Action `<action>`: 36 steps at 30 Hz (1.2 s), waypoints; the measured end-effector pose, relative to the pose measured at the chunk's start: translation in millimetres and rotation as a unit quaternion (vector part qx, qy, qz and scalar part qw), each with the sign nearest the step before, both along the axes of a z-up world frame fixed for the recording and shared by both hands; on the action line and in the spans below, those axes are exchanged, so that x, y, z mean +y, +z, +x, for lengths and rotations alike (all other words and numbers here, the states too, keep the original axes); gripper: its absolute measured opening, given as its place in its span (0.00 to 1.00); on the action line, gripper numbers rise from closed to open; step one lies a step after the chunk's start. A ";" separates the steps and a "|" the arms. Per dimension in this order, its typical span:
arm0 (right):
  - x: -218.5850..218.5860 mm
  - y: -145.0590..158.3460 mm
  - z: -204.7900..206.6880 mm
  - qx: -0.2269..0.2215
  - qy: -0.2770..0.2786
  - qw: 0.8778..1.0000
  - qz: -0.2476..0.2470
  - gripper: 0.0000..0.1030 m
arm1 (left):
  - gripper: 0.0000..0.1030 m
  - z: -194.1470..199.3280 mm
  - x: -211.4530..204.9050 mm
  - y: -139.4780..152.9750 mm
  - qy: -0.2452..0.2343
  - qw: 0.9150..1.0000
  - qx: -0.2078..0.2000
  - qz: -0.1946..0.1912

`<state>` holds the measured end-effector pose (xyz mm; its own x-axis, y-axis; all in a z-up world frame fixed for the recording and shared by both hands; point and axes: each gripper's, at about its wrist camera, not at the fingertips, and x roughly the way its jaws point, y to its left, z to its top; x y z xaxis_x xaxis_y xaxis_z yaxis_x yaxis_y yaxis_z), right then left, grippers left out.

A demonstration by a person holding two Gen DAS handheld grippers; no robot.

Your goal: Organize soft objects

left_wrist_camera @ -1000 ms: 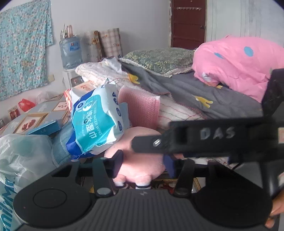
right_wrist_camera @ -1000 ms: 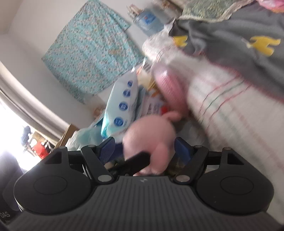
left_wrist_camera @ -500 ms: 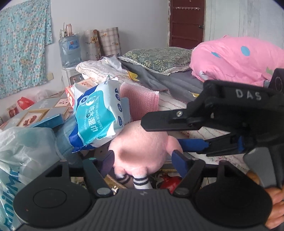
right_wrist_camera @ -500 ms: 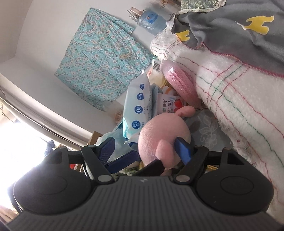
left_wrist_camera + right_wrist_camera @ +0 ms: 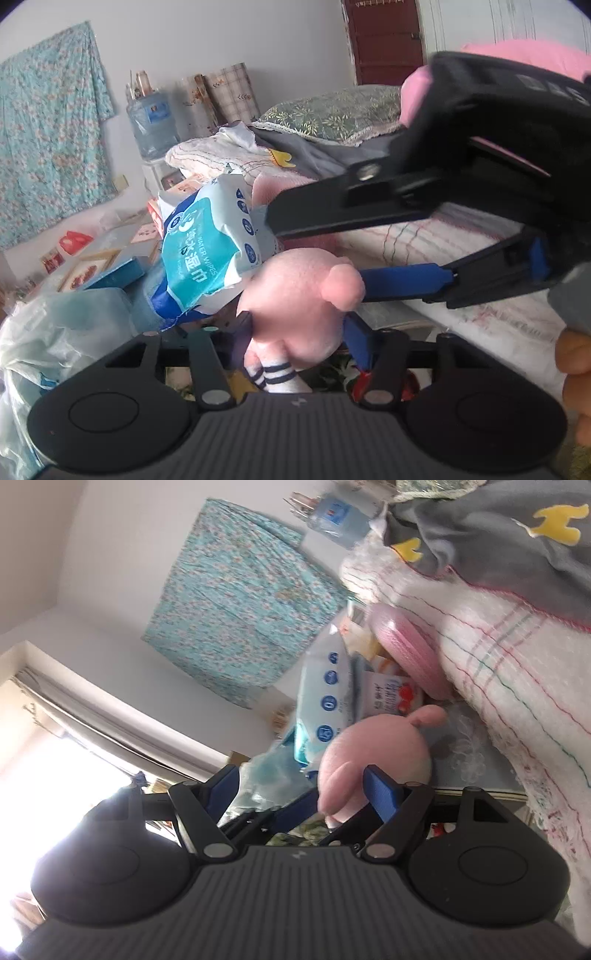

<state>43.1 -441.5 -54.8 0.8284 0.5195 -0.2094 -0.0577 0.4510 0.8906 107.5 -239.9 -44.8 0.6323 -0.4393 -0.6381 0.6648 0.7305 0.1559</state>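
Observation:
A pink plush toy (image 5: 295,291) with a striped sock foot sits between the fingers of my left gripper (image 5: 299,336), which is shut on its lower body. My right gripper (image 5: 314,251) reaches in from the right, open, one black finger above the toy and one blue finger (image 5: 402,280) beside its ear. In the right wrist view the toy (image 5: 373,760) sits against the right-hand finger of my right gripper (image 5: 299,797), whose jaws stand wide apart.
A blue wet-wipes pack (image 5: 207,251) leans just left of the toy. A pink cushion (image 5: 410,653) rests against the bed edge (image 5: 443,240). Boxes (image 5: 110,269) and a plastic bag (image 5: 55,332) lie at left. A water jug (image 5: 151,125) stands behind.
The plush toy has risen and come closer in my left gripper. My right gripper has moved in over the toy from the right and opened around it.

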 end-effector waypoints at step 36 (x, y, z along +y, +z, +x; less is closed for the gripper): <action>-14.1 -53.1 -21.5 0.055 -0.100 0.988 0.099 0.17 | 0.47 12.2 105.0 17.5 0.037 0.945 0.179 -0.271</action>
